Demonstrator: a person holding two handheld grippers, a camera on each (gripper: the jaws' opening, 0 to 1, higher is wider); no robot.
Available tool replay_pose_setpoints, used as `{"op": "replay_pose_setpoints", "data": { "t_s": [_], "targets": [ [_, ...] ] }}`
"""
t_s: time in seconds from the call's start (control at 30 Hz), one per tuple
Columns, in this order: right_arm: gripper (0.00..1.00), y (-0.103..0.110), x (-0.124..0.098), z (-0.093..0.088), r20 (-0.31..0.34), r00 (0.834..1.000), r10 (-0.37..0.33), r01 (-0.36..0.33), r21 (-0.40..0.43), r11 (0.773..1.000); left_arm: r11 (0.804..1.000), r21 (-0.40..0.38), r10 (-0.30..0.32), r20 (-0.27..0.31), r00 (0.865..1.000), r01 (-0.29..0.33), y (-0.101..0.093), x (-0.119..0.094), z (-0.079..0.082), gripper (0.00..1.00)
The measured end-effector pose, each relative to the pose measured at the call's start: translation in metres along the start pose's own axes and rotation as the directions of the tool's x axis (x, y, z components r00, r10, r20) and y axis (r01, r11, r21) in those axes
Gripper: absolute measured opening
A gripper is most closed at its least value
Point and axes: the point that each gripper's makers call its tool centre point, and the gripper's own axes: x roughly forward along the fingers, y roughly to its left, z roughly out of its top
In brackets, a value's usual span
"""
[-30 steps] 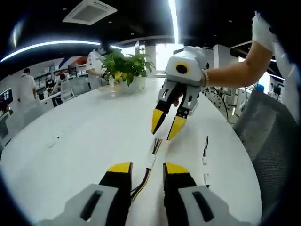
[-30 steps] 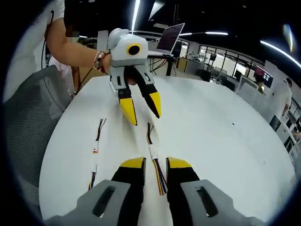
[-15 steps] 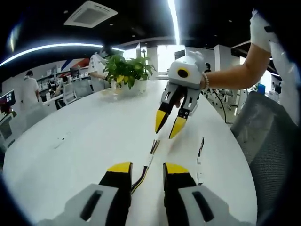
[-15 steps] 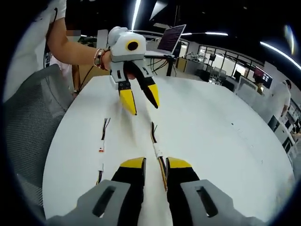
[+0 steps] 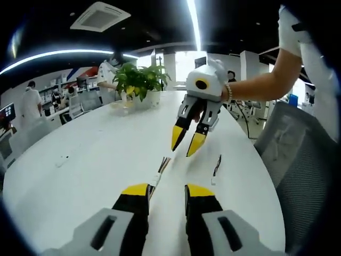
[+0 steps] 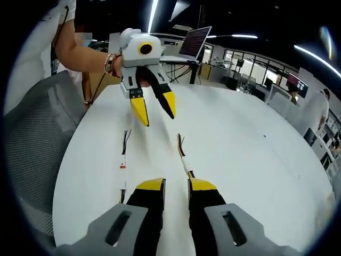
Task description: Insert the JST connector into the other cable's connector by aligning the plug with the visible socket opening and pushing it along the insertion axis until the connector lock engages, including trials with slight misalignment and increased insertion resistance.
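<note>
A multicoloured cable (image 5: 161, 165) with a white JST connector (image 5: 155, 179) lies on the white table (image 5: 80, 154), ending just ahead of my left gripper's (image 5: 168, 191) left fingertip. That gripper is open with nothing in it. The same cable (image 6: 182, 148) and its white connector (image 6: 187, 165) lie just ahead of my right gripper's (image 6: 176, 185) right fingertip. It is open too and holds nothing. A second, black-wired cable (image 5: 217, 164) (image 6: 125, 141) with a small red connector (image 6: 122, 166) lies beside the first. Each gripper hovers opposite the other (image 5: 185, 143) (image 6: 155, 109), above the table.
A potted plant (image 5: 137, 80) stands at the table's far end. An open laptop (image 6: 193, 42) stands on a desk beyond the table. A grey mesh chair (image 5: 298, 160) stands at the table's edge. A person's arm (image 5: 261, 82) holds the right gripper. People stand far off.
Both views have shifted. The multicoloured cable ran between each pair of jaws; now it lies just ahead, beside one fingertip. Both grippers stay open.
</note>
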Motion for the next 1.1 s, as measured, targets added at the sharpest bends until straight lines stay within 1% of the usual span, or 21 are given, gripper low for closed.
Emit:
{"op": "replay_pose_setpoints", "data": {
  "t_s": [0.13, 0.23, 0.4, 0.53, 0.77, 1.0, 1.1],
  "targets": [
    [0.14, 0.006, 0.000, -0.001, 0.003, 1.000, 0.002, -0.003, 0.007, 1.000, 1.000, -0.008, -0.013, 0.006, 1.000, 0.013, -0.008, 0.003, -0.001, 0.20],
    [0.14, 0.011, 0.000, -0.002, 0.001, 1.000, 0.005, -0.005, 0.007, 1.000, 0.999, -0.016, -0.033, -0.001, 0.999, 0.033, -0.018, 0.006, -0.006, 0.20],
    [0.14, 0.018, -0.001, -0.006, -0.005, 1.000, 0.015, -0.015, 0.010, 1.000, 0.998, -0.024, -0.052, -0.016, 0.999, 0.052, -0.030, 0.008, -0.014, 0.20],
    [0.14, 0.023, -0.002, -0.009, -0.011, 1.000, 0.029, -0.029, 0.015, 0.999, 0.998, -0.028, -0.065, -0.025, 0.998, 0.064, -0.035, 0.009, -0.017, 0.20],
    [0.14, 0.033, 0.000, -0.009, 0.003, 0.998, 0.059, -0.059, 0.035, 0.998, 0.994, -0.032, -0.103, -0.039, 0.994, 0.102, -0.048, 0.013, -0.023, 0.20],
    [0.13, 0.047, 0.002, -0.014, 0.002, 0.996, 0.090, -0.090, 0.041, 0.995, 0.991, -0.038, -0.128, -0.058, 0.990, 0.126, -0.056, 0.016, -0.032, 0.20],
    [0.14, 0.054, 0.003, -0.016, 0.000, 0.994, 0.106, -0.106, 0.044, 0.993, 0.991, -0.037, -0.129, -0.068, 0.989, 0.127, -0.057, 0.016, -0.037, 0.20]
  ]
}}
